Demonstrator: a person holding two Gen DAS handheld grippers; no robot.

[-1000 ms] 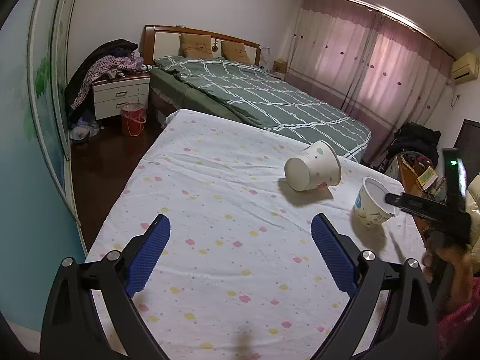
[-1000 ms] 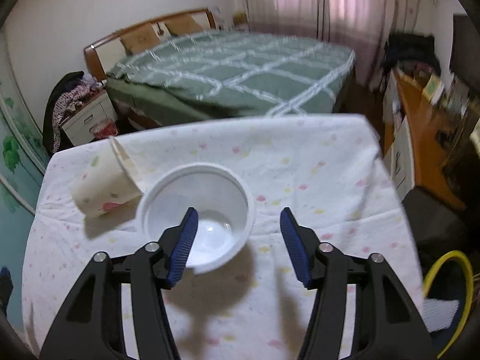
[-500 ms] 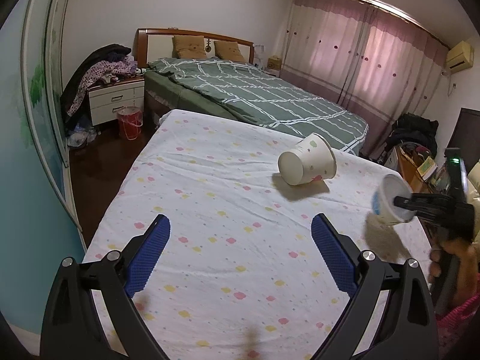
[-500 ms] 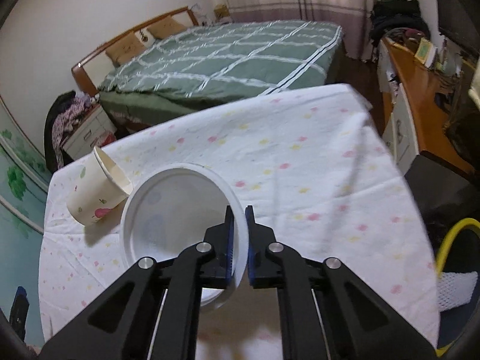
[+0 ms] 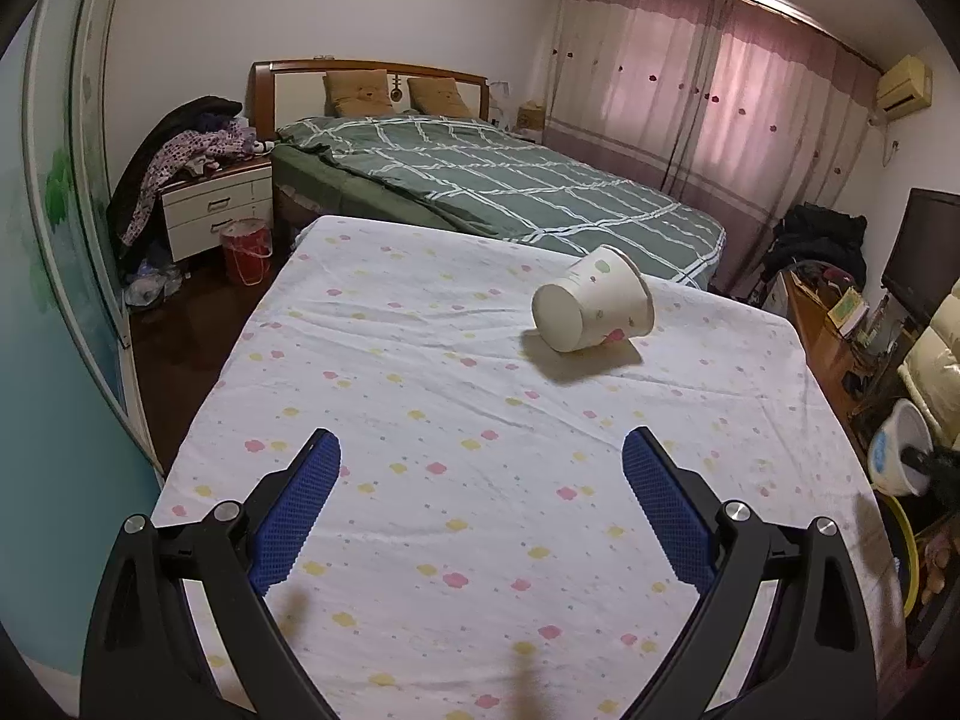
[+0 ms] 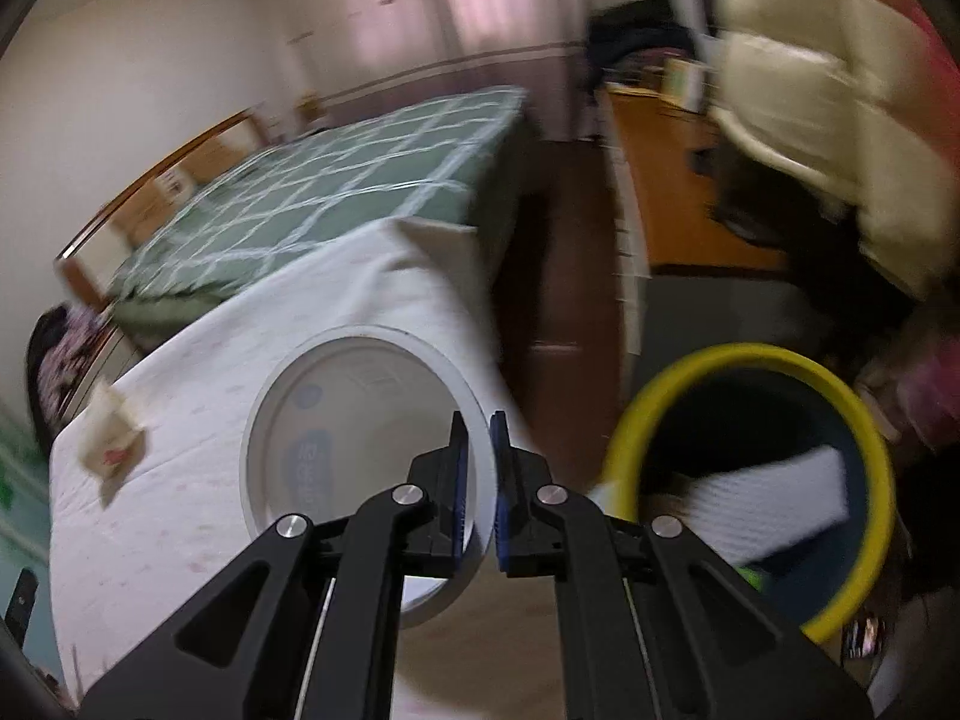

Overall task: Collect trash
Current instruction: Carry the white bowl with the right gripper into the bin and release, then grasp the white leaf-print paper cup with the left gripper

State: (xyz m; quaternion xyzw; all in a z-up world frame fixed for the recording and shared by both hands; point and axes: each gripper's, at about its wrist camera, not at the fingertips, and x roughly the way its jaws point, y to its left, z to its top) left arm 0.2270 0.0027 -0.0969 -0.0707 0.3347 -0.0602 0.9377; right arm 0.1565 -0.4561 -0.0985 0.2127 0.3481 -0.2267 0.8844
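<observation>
**White bowl pinched by its rim in your right gripper**

Rim between the pads, the white plastic bowl (image 6: 360, 450) hangs in your right gripper (image 6: 477, 468): the two blue pads are nearly together, one inside the wall and one outside, clamped on the near right edge. The bowl is round and shallow-sided with a thick rolled lip; its wall is thin enough that a blue printed label shows through from the outside. It is tipped so that its open mouth faces back toward your camera, and the inside looks bare. From your left wrist view the same bowl (image 5: 900, 456) sits far off to the right of your left gripper, past the edge of the bedsheet (image 5: 450, 420), with the blue label on its outer side.

Just to the right of your right gripper's fingers stands a trash bin (image 6: 636, 420) with a yellow rim, its dark inside holding a white sheet of something; the picture is too blurred to say more.

Your left gripper (image 5: 480, 498) is spread wide with nothing between its blue pads, hovering over the flower-dotted sheet. Ahead of it and slightly right, a paper cup (image 5: 594, 309) with coloured spots lies on its side, its base turned toward you.
</observation>
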